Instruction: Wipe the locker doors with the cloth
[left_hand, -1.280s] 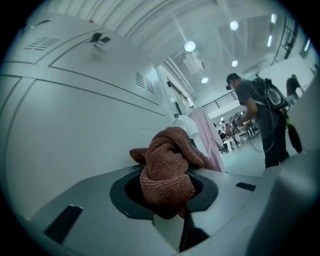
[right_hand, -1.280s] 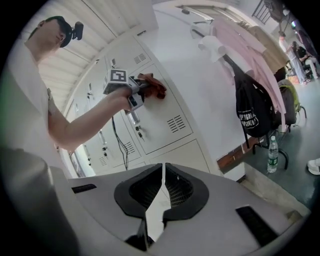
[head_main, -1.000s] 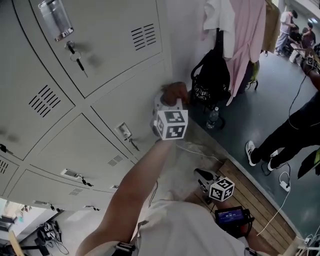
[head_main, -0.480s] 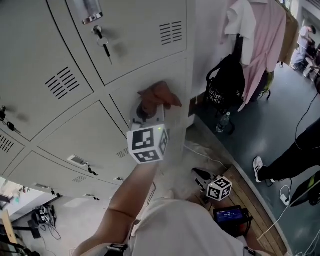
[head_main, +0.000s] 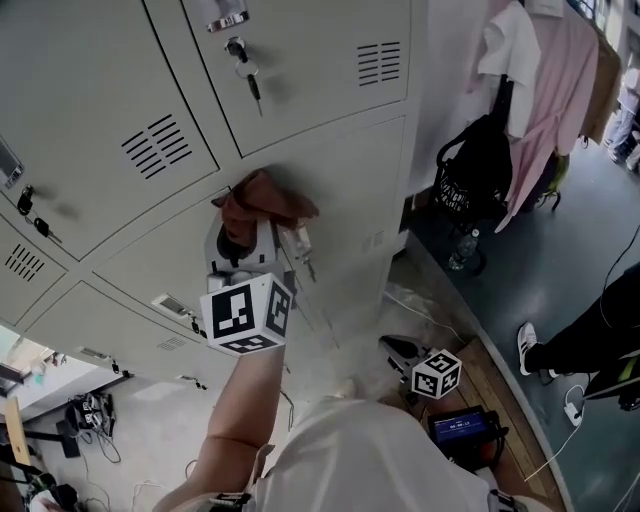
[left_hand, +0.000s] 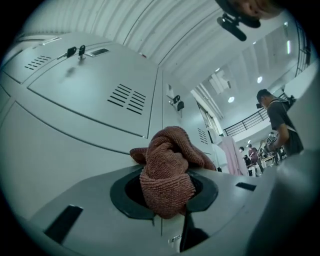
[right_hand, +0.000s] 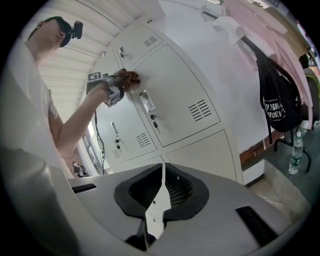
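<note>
- Where the head view begins on the left, the left tongs (head_main: 255, 218) are raised on an outstretched bare arm. They pinch a reddish-brown cloth (head_main: 263, 197) between their jaws.
- In the left gripper view the cloth (left_hand: 167, 167) fills the gap of the left tongs (left_hand: 167, 192) and bunches up above the jaws in a loose knot.
- The cloth lies against a grey locker door (head_main: 345, 175), just under the seam with the door above. Keys (head_main: 247, 78) hang from a lock on that upper door.
- More grey doors with vent slots (head_main: 158, 146) spread away to the left and below.
- The right tongs (head_main: 398, 350) hang low beside the person's body, well apart from the lockers. In the right gripper view the right tongs (right_hand: 161, 192) are pressed together to a thin slit, with nothing between the jaws.
- Right of the lockers, a black bag (head_main: 470, 175) and a pink garment (head_main: 555, 90) hang against a white wall.
- A bottle (head_main: 462, 250) stands on the dark floor (head_main: 540, 260) below the bag.
- At the far right edge, another person's white shoe (head_main: 527, 340) rests on the floor.
</note>
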